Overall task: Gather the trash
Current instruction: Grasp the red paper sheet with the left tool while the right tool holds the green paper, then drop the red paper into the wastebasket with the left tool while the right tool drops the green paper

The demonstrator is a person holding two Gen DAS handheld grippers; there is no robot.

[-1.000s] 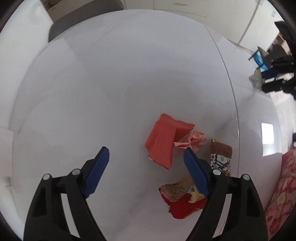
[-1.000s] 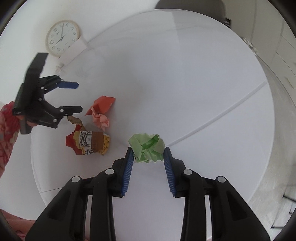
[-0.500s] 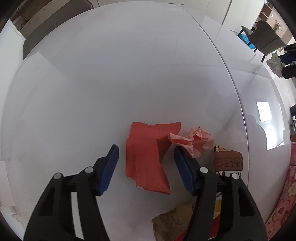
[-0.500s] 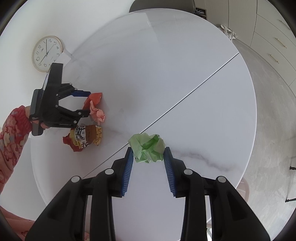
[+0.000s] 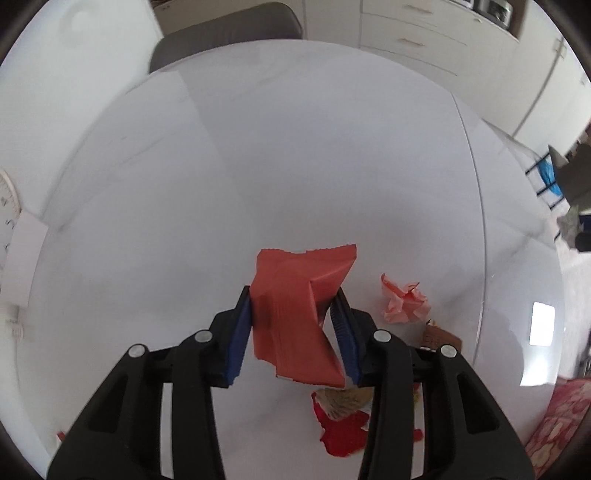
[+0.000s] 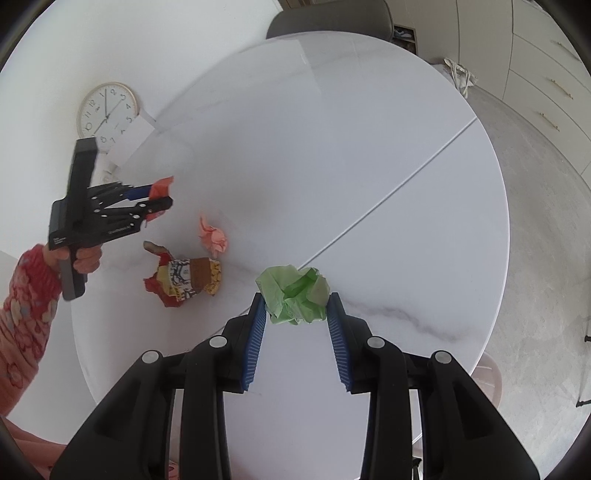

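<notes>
Round white marble-look table point(image 6: 332, 155) with one straight seam; grey chair point(image 6: 328, 16) at its 12 o'clock edge. Left gripper point(image 5: 293, 314) clamped on a folded red paper wrapper point(image 5: 295, 317), raised off the surface. Right gripper point(image 6: 295, 314) clamped on a crumpled green paper ball point(image 6: 293, 295). On the table lie a pink paper wad point(image 6: 213, 236) and a crushed red-yellow snack packet point(image 6: 183, 280). Round wall clock point(image 6: 106, 112) at 10 o'clock.
</notes>
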